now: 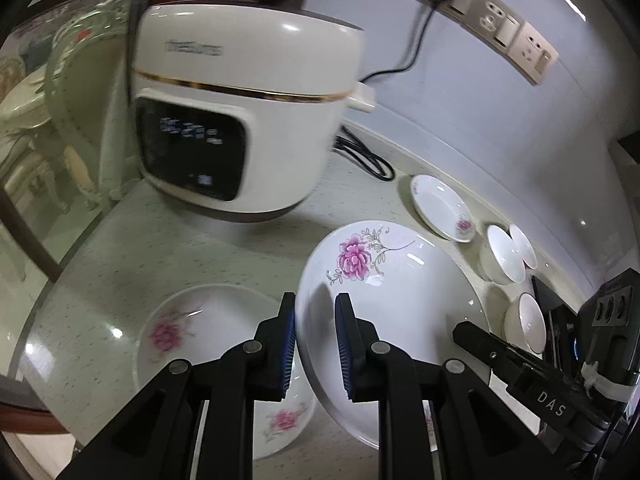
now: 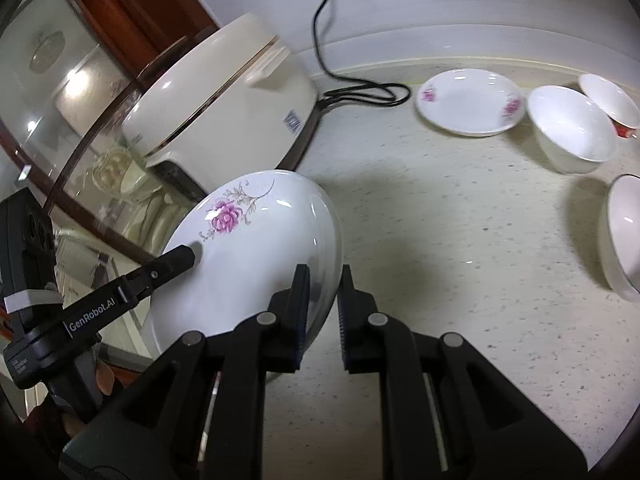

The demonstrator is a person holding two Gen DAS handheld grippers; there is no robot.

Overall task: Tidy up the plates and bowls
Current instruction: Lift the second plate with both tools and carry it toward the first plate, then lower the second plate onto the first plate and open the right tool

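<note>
Your left gripper [image 1: 316,344] and right gripper [image 2: 324,312] are both nearly closed, each pinching an opposite rim of one large white flower-printed ceramic plate [image 1: 400,280], lifted tilted above the speckled pale countertop [image 2: 460,260], before the cream rice cooker [image 1: 248,100].

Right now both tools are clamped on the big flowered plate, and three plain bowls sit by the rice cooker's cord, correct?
Nearly. Both tools, left and right, grip the big flowered plate, but the right wrist view shows the bowls beyond a small flowered plate, away from the cord.
</note>
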